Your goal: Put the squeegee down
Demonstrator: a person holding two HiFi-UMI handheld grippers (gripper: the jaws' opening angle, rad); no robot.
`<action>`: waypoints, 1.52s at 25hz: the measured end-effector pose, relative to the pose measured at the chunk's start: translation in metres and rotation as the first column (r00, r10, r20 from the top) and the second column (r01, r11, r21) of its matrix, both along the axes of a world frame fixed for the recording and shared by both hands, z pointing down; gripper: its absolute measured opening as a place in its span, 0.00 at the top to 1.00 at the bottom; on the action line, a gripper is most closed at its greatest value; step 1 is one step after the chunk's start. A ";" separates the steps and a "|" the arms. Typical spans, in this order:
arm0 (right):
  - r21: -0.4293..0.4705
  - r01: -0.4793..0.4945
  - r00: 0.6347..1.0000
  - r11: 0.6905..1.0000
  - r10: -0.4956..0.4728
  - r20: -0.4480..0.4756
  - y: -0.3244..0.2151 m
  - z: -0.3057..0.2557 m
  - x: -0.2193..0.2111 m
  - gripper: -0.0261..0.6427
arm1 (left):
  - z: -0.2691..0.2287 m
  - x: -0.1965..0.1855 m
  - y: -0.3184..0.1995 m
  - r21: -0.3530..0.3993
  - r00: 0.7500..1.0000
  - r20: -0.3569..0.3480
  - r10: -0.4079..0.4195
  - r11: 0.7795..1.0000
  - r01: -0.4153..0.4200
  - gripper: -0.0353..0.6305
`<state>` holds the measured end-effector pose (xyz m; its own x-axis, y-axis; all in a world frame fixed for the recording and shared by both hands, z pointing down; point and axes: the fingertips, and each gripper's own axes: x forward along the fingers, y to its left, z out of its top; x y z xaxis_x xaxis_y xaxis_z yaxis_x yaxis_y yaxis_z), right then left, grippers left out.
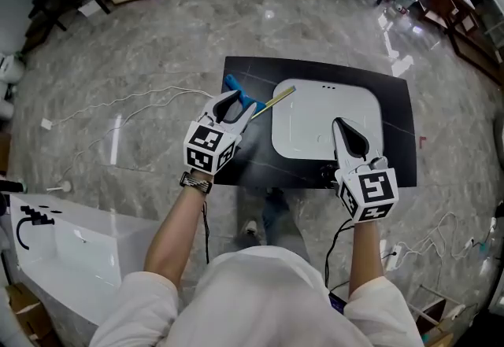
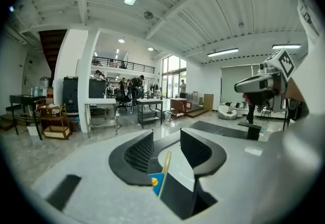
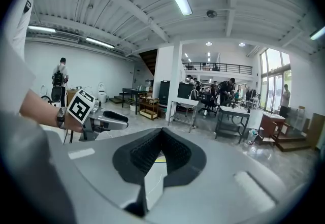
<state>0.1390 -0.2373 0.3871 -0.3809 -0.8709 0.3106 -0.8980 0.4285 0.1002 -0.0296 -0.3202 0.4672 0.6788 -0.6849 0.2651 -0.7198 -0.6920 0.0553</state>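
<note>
The squeegee, with a blue handle and a thin yellow blade, lies on the black table, its blade along the left edge of a white tray. My left gripper hovers just above the blue handle with its jaws apart and nothing between them. Seen from the left gripper view, the squeegee shows below the gap of that gripper. My right gripper hangs over the tray's right part, jaws together and empty, as the right gripper view confirms.
A white box stands on the floor at lower left. Thin cables run over the marble floor left of the table, and more lie at lower right. Dark furniture lines the far edges of the room.
</note>
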 end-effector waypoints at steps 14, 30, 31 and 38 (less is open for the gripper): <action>0.095 -0.057 0.998 0.994 0.056 0.010 0.083 -0.051 -0.017 0.95 | -0.073 -0.005 0.094 0.084 0.997 0.004 0.082 0.993 -0.082 0.83; 0.148 -0.092 0.996 0.985 0.089 0.027 0.162 -0.100 -0.025 0.95 | -0.159 -0.005 0.187 0.267 0.989 0.045 0.140 0.953 -0.146 0.94; 0.150 -0.088 0.996 0.985 0.084 0.028 0.165 -0.102 -0.027 0.95 | -0.163 -0.006 0.191 0.273 0.988 0.051 0.143 0.950 -0.151 0.94; 0.175 -0.044 0.999 0.984 0.038 0.034 0.185 -0.122 -0.044 0.95 | -0.190 -0.013 0.216 0.301 0.988 0.040 0.147 0.941 -0.152 0.94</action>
